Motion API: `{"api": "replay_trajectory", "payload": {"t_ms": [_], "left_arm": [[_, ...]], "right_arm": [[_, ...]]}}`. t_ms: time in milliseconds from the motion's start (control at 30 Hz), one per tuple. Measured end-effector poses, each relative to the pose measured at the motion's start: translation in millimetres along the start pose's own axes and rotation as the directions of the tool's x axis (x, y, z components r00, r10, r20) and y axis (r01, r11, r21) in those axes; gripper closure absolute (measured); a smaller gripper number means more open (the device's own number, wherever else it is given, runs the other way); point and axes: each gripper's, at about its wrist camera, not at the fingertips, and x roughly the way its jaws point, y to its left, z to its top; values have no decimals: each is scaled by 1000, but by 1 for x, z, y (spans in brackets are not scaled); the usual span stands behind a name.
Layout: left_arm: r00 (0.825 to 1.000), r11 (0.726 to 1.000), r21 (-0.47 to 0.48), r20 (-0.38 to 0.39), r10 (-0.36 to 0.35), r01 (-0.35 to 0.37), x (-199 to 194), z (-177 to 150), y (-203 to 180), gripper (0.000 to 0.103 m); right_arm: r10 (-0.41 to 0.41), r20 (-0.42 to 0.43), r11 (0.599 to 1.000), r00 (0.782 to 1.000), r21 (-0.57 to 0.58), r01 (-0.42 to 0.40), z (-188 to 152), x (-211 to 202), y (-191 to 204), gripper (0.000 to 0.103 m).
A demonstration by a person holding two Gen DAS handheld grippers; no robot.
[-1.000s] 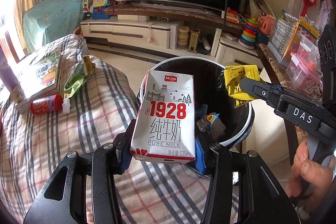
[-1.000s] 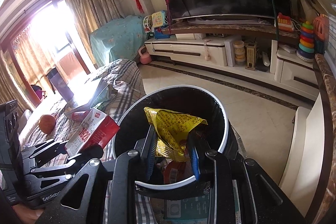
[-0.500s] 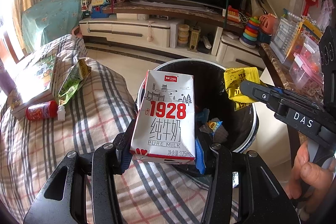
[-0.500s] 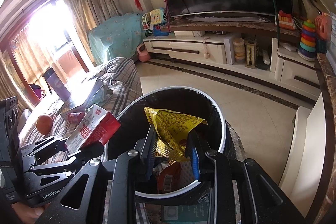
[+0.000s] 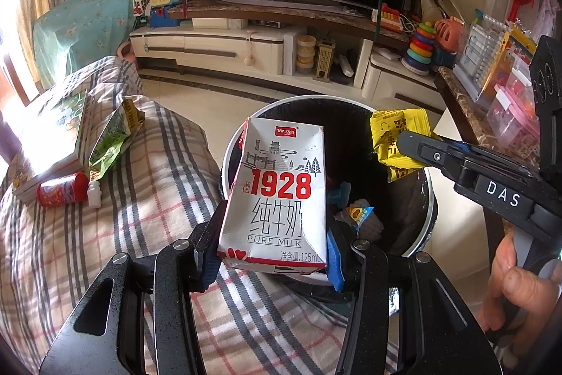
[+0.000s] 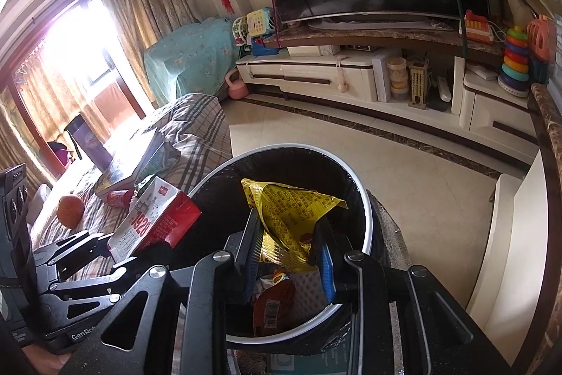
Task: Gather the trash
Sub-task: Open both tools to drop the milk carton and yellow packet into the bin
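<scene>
- Since a second ago, the left gripper (image 5: 272, 255) has carried the milk carton (image 5: 277, 195) a little sideways toward the bin: more of the black bin mouth now shows behind the carton, and the book and wrappers on the plaid cover sit further to the left in the left wrist view.
- Its jaws are clamped on the lower part of the carton, one blue pad on each side; the carton stands upright with its front print facing the camera, held over the near rim of the trash bin (image 5: 230, 143).
- In the right wrist view the same carton (image 6: 154, 220) shows its red side, just left of the bin's white rim (image 6: 365, 209).
- The right gripper (image 6: 291, 252) has barely shifted; its jaws are closed on a crumpled yellow snack wrapper (image 6: 291, 209), which hangs over the open bin.
- From the left wrist view that wrapper (image 5: 393, 136) sits above the bin's far right rim, pinched at the tip of the right gripper.
- Inside the bin lie other wrappers, among them a blue-and-orange one (image 5: 358, 213).
- On the plaid cover (image 5: 105, 234) lie a green wrapper (image 5: 112, 139), a small red can (image 5: 61, 190) and a book (image 5: 52, 136), well apart from the bin.
</scene>
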Motion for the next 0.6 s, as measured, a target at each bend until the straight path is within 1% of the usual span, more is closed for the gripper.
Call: {"api": "replay_trajectory", "payload": {"t_ms": [600], "left_arm": [[1000,1000,0,-15,-5,5,4,4,-2,57]], "right_arm": [[3,-17,1000,1000,-5,-3,5,4,-1,71]]}}
